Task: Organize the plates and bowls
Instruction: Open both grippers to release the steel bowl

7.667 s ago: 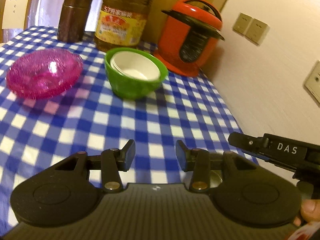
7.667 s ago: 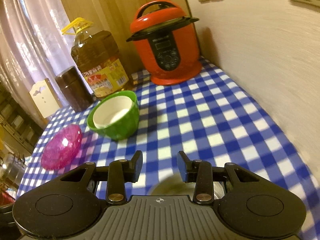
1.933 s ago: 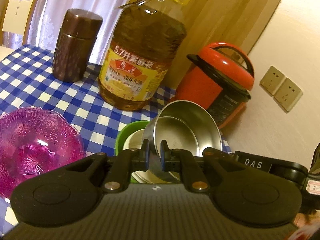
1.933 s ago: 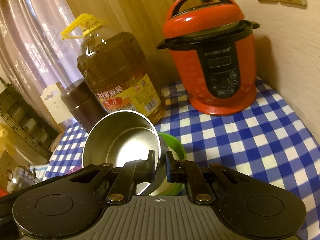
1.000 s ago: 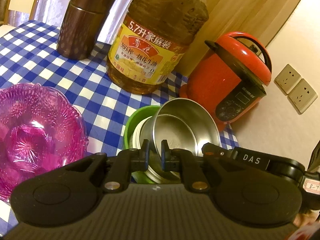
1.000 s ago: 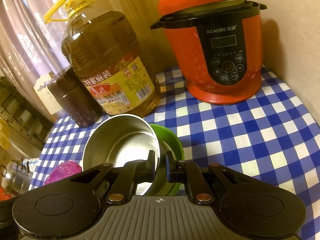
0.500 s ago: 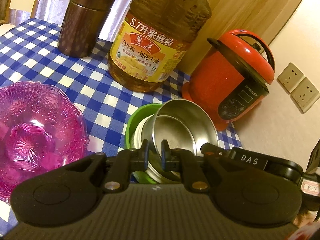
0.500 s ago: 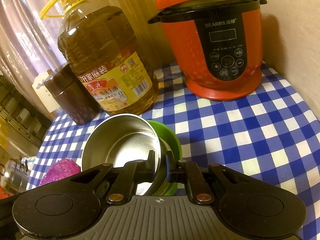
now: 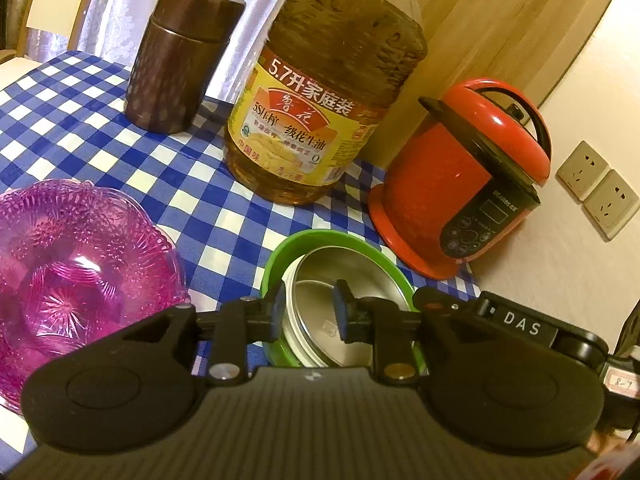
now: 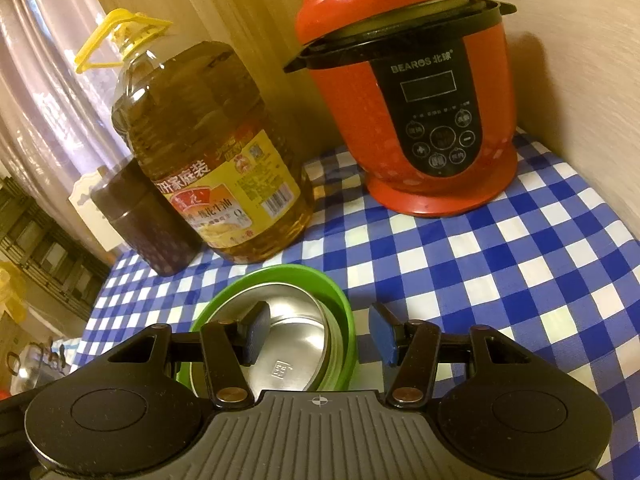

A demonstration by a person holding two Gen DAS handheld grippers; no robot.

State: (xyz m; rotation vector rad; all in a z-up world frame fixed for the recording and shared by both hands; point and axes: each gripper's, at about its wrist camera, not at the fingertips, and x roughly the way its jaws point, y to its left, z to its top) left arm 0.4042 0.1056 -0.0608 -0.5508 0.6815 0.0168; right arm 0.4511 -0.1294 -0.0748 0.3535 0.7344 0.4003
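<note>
— Here, our steel bowl [image 10: 296,344] sits nested, shiny, inside the green bowl [image 10: 340,300], before the oil jug [image 10: 212,152].
— Both our left gripper [image 9: 306,312] and right gripper [image 10: 316,334] gape, empty. Only our left view shows the pink dish [image 9: 80,264].

Black fingers [image 9: 276,314], blue pads [image 10: 382,330]
</note>
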